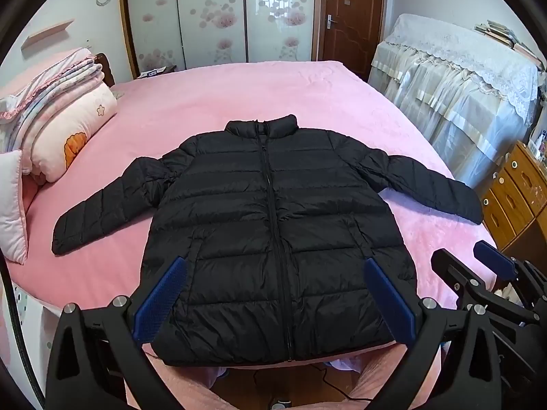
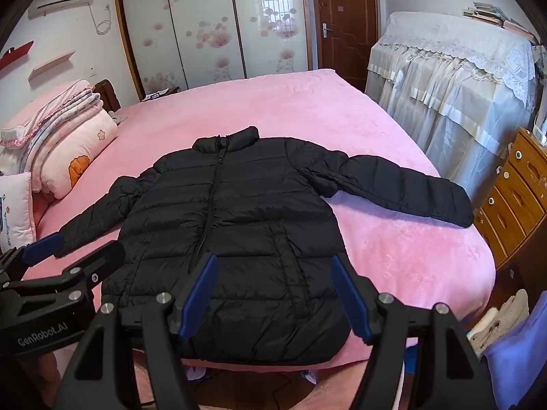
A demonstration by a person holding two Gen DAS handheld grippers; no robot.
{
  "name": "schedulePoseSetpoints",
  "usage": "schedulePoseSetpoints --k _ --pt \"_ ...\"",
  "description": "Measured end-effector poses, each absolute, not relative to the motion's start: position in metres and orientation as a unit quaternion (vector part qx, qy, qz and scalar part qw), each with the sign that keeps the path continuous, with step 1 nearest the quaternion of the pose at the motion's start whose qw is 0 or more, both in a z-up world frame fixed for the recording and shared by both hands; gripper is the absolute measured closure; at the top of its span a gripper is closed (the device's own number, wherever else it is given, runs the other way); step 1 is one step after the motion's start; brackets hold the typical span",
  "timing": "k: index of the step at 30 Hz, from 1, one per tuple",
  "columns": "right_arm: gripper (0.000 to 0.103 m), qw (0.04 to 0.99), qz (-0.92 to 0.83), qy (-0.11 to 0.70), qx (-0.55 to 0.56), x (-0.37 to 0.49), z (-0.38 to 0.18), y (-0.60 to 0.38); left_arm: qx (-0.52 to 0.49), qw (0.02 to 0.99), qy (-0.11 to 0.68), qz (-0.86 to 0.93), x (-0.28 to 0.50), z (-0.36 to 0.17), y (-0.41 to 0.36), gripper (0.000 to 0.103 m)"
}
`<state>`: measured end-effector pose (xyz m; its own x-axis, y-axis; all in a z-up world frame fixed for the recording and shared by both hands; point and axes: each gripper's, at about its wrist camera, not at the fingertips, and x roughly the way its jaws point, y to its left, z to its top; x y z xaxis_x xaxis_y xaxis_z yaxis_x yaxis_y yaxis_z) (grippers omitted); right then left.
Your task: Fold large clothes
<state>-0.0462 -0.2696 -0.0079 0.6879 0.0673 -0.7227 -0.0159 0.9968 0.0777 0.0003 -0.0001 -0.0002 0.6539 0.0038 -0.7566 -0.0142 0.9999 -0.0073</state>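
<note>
A black puffer jacket [image 1: 273,212] [image 2: 232,225] lies flat on the pink bed [image 1: 259,92], front up and zipped. Its collar points away from me and both sleeves are spread out to the sides. My left gripper [image 1: 275,264] hovers over the near hem with its blue pads [image 1: 160,304] wide apart and nothing between them. My right gripper [image 2: 275,259] is held above the hem's right part, also open and empty. Each gripper shows at the edge of the other's view: the right gripper [image 1: 478,263] and the left gripper [image 2: 68,249].
Folded quilts and pillows [image 1: 58,126] are stacked at the bed's left end. A lace-covered piece of furniture [image 1: 461,78] and a wooden chest of drawers [image 1: 512,194] stand to the right. Sliding wardrobe doors [image 1: 212,17] and a brown door [image 1: 352,17] are behind.
</note>
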Motion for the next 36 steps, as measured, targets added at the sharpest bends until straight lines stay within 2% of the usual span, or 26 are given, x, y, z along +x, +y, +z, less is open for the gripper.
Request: schedulePoseSetpoints --k 36 --pt "0.034 0.907 0.024 0.417 0.053 -0.030 -0.021 -0.279 0.003 0.894 0.448 0.007 0.022 -0.018 -0.008 0.000"
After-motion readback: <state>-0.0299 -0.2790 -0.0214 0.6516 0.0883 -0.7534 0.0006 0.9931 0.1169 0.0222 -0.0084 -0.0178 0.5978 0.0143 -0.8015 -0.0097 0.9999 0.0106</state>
